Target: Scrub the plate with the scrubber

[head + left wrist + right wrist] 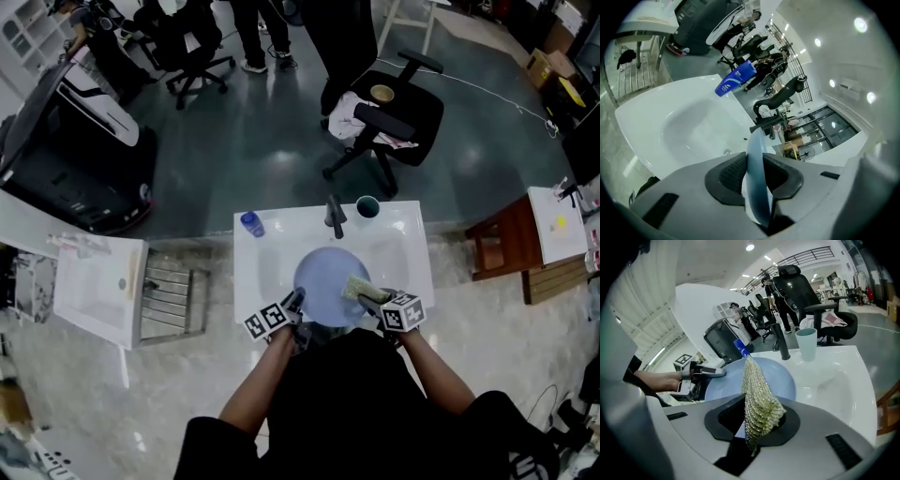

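Right now my left gripper (294, 301) pinches the near-left rim of the blue plate (323, 279), holding it face-up over the sink (272, 253) basin. In the left gripper view the plate runs edge-on between the pads. My right gripper (374, 298) is clamped on the yellow-green mesh scrubber (358, 286). Its long axis points away from me toward the faucet (335, 216), over the plate's right side. The plate's far rim is near the faucet. White basin shows left and right of the plate. The cup (367, 206) and blue bottle (251, 223) stand on the back ledge, apart from it.
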`<state>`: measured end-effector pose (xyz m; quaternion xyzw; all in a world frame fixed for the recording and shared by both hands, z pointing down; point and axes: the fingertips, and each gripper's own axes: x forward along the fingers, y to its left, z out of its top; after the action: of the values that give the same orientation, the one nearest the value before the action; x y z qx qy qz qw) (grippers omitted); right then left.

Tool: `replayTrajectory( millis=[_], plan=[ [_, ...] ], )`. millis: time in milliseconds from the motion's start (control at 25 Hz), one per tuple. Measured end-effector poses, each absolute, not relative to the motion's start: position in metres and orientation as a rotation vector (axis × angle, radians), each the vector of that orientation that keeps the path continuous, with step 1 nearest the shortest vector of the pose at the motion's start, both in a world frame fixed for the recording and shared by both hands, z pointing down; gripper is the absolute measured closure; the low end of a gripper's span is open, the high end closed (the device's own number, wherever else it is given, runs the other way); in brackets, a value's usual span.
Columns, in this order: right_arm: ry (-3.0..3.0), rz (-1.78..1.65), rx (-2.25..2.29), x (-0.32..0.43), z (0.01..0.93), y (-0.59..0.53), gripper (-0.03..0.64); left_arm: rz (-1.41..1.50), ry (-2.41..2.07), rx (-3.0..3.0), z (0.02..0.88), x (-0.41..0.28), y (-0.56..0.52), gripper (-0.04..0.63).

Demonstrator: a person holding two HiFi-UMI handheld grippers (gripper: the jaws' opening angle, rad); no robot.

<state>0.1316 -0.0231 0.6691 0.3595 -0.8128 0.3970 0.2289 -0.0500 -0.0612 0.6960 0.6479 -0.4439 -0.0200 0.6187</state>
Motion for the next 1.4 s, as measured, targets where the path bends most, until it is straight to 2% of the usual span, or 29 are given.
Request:
replayTrajectory(
  millis=[560, 720, 1000, 1200, 1400],
  plan=[
    [-2.244, 1.105, 0.935, 0.181, 0.690, -0.016, 0.554, 0.025, -1.145, 1.215, 0.786, -0.041, -0.080, 0.512],
    [-2.260, 1.017, 0.931, 0.199, 0.691, -0.021, 0.554, 0.081, -1.206, 1.143, 0.809, -0.034, -0.086, 0.509],
    [-2.294, 1.034, 0.967, 0.228, 0.692, -0.021, 0.554, 0.141, -1.189, 1.098, 0.828, -0.018, -0.083, 0.499],
    [-2.336, 1.043, 1.053, 0.239, 0.687, -0.013, 0.554, 0.206, -1.097, 1.195, 0.816, -0.007, -0.070, 0.421],
    [-2.385, 1.027, 1.181, 0.239, 0.665, -0.010, 0.554, 0.258, -1.176, 1.344, 0.777, -0.029, -0.056, 0.400]
  ],
)
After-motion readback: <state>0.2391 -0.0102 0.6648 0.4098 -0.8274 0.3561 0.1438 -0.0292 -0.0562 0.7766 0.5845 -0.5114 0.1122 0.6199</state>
